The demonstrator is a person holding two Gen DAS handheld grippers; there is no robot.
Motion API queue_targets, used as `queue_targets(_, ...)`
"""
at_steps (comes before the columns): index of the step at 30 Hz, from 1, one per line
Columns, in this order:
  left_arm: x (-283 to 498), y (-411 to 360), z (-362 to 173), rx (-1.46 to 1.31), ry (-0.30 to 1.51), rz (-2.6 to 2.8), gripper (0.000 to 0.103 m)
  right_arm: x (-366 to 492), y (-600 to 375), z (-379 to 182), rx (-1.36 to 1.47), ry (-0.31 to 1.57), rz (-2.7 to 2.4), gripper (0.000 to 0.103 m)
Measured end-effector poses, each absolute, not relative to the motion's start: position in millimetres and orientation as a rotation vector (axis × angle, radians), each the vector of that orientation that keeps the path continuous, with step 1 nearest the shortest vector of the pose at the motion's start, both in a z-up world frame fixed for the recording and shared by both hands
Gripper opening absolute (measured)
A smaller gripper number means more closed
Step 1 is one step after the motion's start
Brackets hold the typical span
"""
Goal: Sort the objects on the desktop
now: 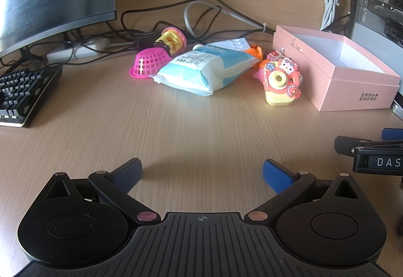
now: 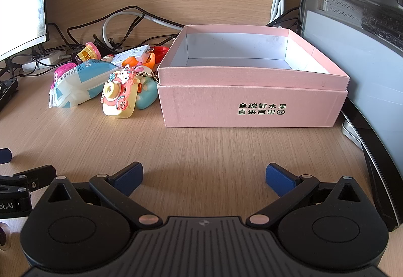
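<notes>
Pink box [image 2: 252, 105] with dark green lettering, white inside. Toy camera [image 1: 279, 88] in yellow, trimmed pink and red. Magenta grid-pattern basket [image 1: 148, 62]. Pale blue-and-white packet [image 1: 201, 70]. Light wood-grain desk [image 1: 176, 125]. Black keyboard [image 1: 22, 93]. Blue fingertips [image 1: 275, 175].

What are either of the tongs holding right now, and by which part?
Nothing is held. The left tongs and right tongs are both open over bare wooden desk, short of the toy pile and the open pink cardboard box.
</notes>
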State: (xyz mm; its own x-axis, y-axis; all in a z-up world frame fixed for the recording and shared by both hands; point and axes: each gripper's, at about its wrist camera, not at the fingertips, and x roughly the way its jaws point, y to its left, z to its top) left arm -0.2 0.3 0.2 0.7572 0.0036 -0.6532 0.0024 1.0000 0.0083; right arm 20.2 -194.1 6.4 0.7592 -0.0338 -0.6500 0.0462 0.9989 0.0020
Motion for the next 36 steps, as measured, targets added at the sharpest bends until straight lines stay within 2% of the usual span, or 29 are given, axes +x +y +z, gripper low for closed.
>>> queue_targets(36, -0.3, 0.4, 0.2, 0.01, 0.712, 0.0, 0.103, 18.0, -193.8, 7.5, 0.014, 0.725, -0.037, 0.103)
